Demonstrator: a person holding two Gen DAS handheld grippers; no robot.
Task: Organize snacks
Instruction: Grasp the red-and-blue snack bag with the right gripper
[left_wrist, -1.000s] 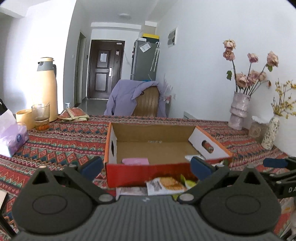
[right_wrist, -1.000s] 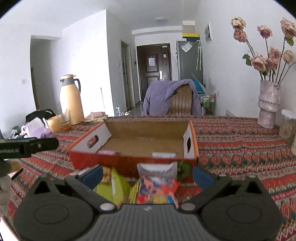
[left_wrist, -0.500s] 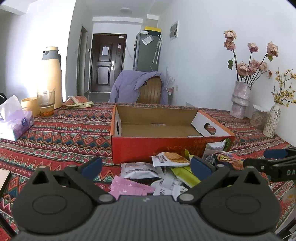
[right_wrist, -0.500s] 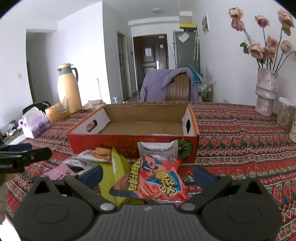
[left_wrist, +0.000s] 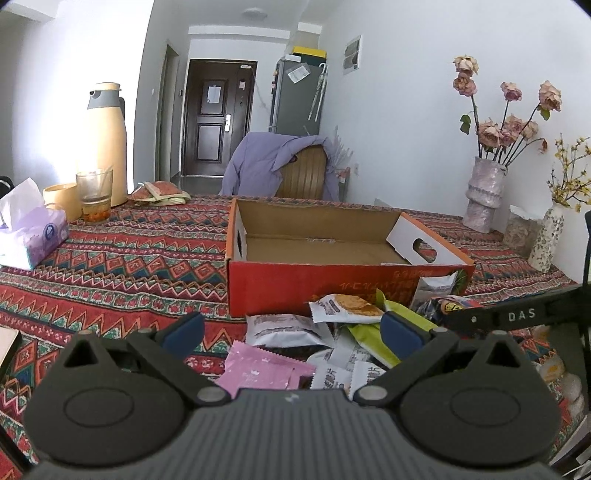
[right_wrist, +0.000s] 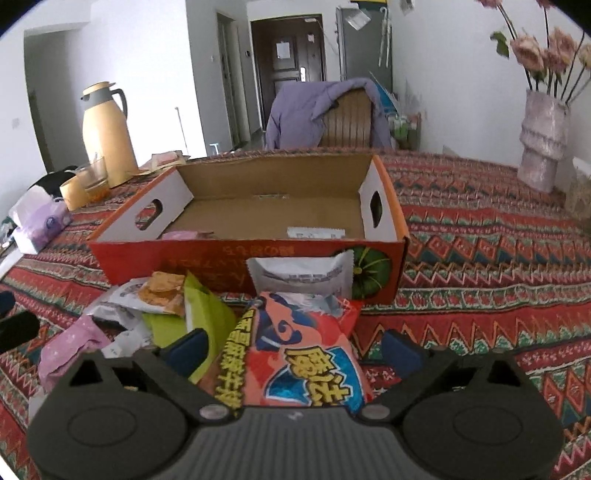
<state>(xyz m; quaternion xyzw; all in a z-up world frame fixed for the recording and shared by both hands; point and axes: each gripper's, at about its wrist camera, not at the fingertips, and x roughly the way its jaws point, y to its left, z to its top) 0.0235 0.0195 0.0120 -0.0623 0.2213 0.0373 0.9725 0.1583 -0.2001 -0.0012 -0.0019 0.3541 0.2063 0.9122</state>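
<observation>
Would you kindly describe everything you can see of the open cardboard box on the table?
The cardboard box is a shallow open tray, red-orange outside with pale printed lettering and a green pumpkin picture at one front corner, plain brown inside. Its two white end flaps have oval hand holes and lean outward. It sits flat on the patterned tablecloth. Inside lie a small pink packet and a white packet. A silvery-white pouch leans against its front wall.

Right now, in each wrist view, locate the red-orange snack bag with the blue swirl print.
Left wrist view: only a sliver of the red-orange snack bag shows, right of centre, behind the right gripper's dark finger.
Right wrist view: the bag fills the lower centre, between the wide-apart fingers of the right gripper.
Shared landmark: the open cardboard box just behind the snack pile.
</observation>
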